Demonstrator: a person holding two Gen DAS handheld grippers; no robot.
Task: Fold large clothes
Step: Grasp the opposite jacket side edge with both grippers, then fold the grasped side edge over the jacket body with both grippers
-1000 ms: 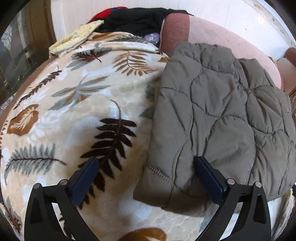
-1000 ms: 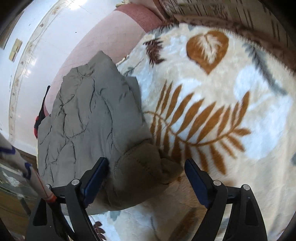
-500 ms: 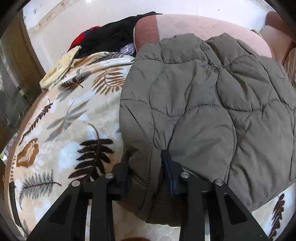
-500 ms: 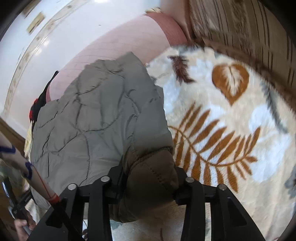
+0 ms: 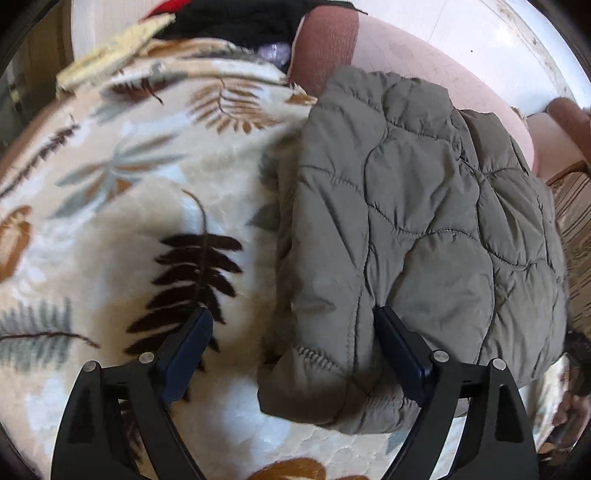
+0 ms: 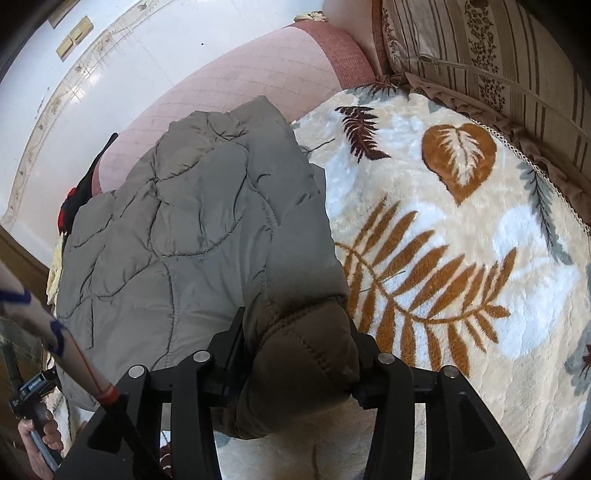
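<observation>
An olive-grey quilted jacket (image 5: 424, 229) lies folded on a cream leaf-print blanket (image 5: 129, 221). My left gripper (image 5: 295, 343) is open, its fingers standing either side of the jacket's near left corner without clamping it. In the right wrist view the jacket (image 6: 192, 229) fills the left half, and my right gripper (image 6: 299, 354) is shut on the jacket's bunched near corner. The blanket (image 6: 461, 258) spreads to the right of it.
A pink sofa arm (image 5: 406, 48) rises behind the jacket. Black and red clothes (image 5: 240, 18) and a yellow cloth (image 5: 110, 55) are piled at the far edge. A striped cushion (image 6: 498, 66) lines the right side. A person's hand with a handle (image 6: 37, 435) shows low left.
My left gripper was shut on the jacket's corner half a second ago and has opened and let it go, drawing back leftward. My right gripper stays shut on its corner.
</observation>
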